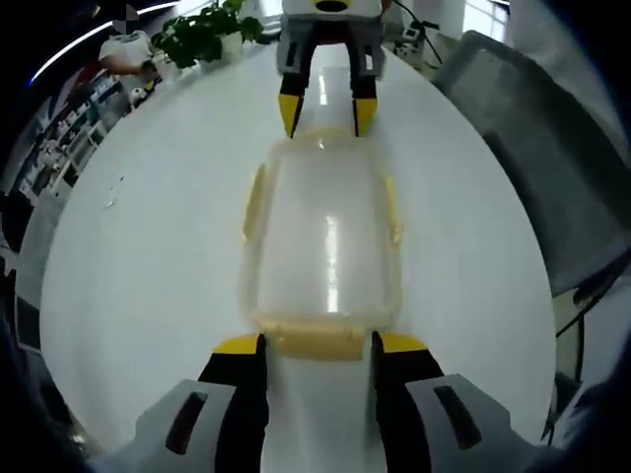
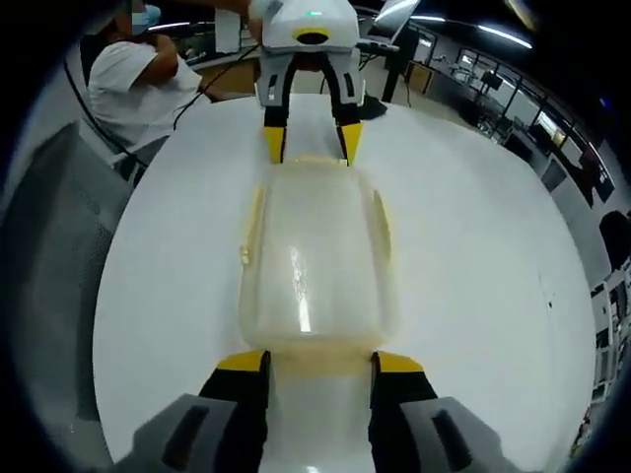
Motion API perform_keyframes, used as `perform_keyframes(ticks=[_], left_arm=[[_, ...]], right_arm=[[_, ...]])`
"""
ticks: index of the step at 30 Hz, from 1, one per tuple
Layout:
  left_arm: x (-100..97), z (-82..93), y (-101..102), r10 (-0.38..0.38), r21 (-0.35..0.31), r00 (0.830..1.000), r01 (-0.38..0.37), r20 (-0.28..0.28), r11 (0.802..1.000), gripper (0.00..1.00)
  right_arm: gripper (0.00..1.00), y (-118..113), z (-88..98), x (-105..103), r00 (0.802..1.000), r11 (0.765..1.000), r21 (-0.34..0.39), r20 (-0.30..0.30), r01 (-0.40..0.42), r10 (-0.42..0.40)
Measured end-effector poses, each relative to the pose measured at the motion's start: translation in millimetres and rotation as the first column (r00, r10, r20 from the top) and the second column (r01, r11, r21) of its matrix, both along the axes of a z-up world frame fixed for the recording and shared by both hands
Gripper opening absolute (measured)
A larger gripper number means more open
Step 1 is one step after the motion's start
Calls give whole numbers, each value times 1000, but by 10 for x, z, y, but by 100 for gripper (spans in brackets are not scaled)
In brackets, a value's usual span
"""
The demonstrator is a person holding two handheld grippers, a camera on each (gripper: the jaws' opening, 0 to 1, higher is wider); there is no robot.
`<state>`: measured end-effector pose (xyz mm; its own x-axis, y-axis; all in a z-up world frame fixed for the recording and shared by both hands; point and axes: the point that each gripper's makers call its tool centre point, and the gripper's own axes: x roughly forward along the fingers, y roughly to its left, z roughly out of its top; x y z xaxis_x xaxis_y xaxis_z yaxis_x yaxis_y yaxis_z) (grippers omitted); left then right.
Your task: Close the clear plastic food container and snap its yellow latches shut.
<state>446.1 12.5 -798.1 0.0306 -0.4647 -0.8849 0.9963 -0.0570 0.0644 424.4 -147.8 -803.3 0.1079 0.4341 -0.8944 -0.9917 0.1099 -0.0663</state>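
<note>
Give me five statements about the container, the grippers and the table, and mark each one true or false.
1. The clear container lies between the left gripper and the right gripper. True.
2. The table is dark wood. False: it is white.
3. Each gripper has yellow-tipped jaws standing either side of an end latch. True.
4. The container stands on its side. False: it lies flat with its lid on top.
5. A potted plant stands at the table's far end in the left gripper view. True.
</note>
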Motion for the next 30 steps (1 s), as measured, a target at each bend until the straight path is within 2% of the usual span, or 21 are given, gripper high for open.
perform_keyframes(ticks=[2,11,13,15,16,18,21,26,30], left_arm=[[-27,-12,5,-4,6,1000,4,-18,1000,38],[-26,-19,10,35,19,999,-34,-34,999,38],[-29,-28,20,58,27,997,-57,-54,998,38],[-63,-32,18,45,35,998,-43,-47,998,37],[-62,-29,30,23,43,999,-22,-24,999,37],[-107,-22,35,47,29,998,-45,-38,999,36],[-146,35,29,38,22,999,-37,-15,999,36],[-250,150,21,47,26,998,-46,-45,999,36],[-300,236,19,51,29,998,-50,-33,998,36]], right_arm=[[37,1,4,-7,1000,1000,-6,-9,-13,13],[37,0,-5,-4,999,999,-36,-41,-22,20],[36,8,-8,-4,999,998,-49,-42,-33,31],[36,8,-5,-8,998,997,-48,-37,-55,53],[35,7,-3,-13,998,998,-40,-32,-56,54],[35,0,6,-20,998,998,-28,-18,-62,61],[35,0,73,-52,997,997,-22,-3,-73,73],[35,5,180,-118,996,996,-9,-16,-94,93],[35,3,285,-159,995,995,-9,-16,-103,103]])
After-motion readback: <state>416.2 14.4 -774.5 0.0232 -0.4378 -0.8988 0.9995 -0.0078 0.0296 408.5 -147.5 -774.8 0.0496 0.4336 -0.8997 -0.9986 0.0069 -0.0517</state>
